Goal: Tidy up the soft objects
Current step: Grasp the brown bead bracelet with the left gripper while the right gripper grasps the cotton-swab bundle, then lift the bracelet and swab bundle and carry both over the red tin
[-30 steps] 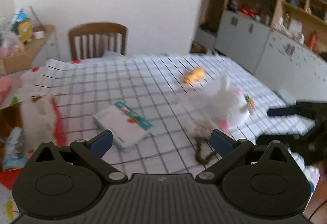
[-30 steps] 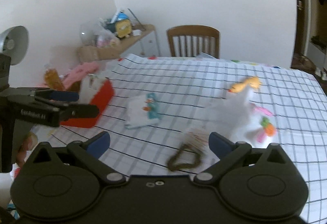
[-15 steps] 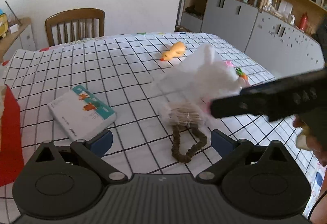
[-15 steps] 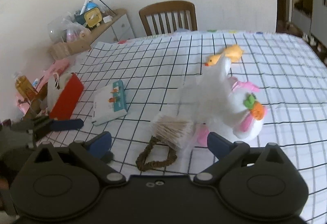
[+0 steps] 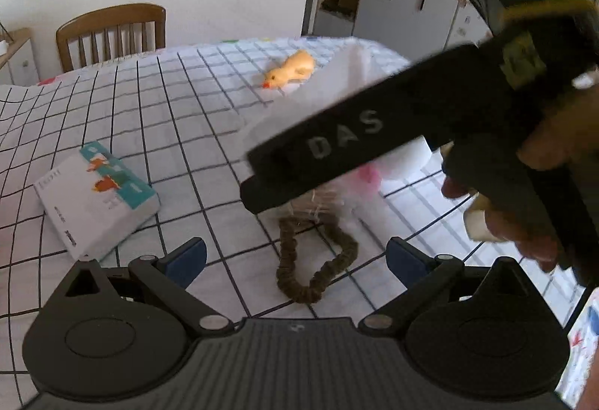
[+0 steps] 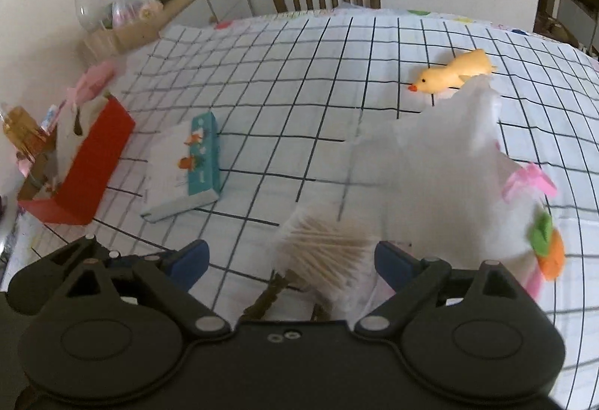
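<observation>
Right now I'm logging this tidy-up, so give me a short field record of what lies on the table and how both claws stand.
surface: checked tablecloth
soft toy: white plush rabbit, carrot on its side
small toy: yellow duck, behind the rabbit
loop: brown scrunchie, flat on the cloth
pack: tissue pack, lying flat
bin: red box, at the table's edge
left claw: open, empty
right claw: open, jaws just been closing, over the bundle of swabs

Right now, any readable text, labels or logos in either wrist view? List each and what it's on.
"DAS": pale raised letters on the black arm of the right tongs, crossing the left wrist view.
Tissue pack: small dark print along its white side, too blurred to read.
Yellow sticker on the same black device: marks blurred, unreadable.
Red box, yellow duck, white plush: no text visible.
</observation>
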Tool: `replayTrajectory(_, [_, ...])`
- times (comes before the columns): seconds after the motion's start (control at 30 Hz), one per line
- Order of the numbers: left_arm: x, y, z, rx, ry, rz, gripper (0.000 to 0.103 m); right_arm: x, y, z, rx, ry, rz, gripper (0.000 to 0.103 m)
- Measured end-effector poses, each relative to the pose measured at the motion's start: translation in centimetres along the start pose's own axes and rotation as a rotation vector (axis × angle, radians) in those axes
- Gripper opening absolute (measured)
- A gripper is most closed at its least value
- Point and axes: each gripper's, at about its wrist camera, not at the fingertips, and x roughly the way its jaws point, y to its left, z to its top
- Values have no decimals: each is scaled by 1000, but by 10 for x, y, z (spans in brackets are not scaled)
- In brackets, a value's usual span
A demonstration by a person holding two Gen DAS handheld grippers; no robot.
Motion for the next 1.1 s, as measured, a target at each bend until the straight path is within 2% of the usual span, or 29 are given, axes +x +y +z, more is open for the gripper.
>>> replayTrajectory(0.2, [17,-2,-1,7,32,7,102,16,1,2,-48,34,-17,95])
replayTrajectory(0.27, [21,-3,-1,19,40,-3,98,19,3,2,-67,39,-15,95])
replayTrajectory(0.33, [27,-6,-2,29,57,-19,80,21,4,2,-81,46,-20,94])
replayTrajectory(0.47, [31,-12,-1,67,55,-14,67,23,8,3,-101,49,-27,90])
replayTrajectory(0.57, [31,-13,-2,73,52,-7,56,23,7,4,-104,48,-42,82])
replayTrajectory(0.7, [29,-10,-2,73,52,6,32,22,5,6,-102,44,-60,66])
replayTrajectory(0.8, [28,-3,-2,51,54,3,22,21,4,6,-99,39,-62,61])
replayTrajectory(0.93, [24,5,-4,38,53,1,17,18,5,3,-109,27,-66,54])
replayTrajectory(1.1, [17,13,-7,19,42,27,17,10,8,0,-92,5,-51,45])
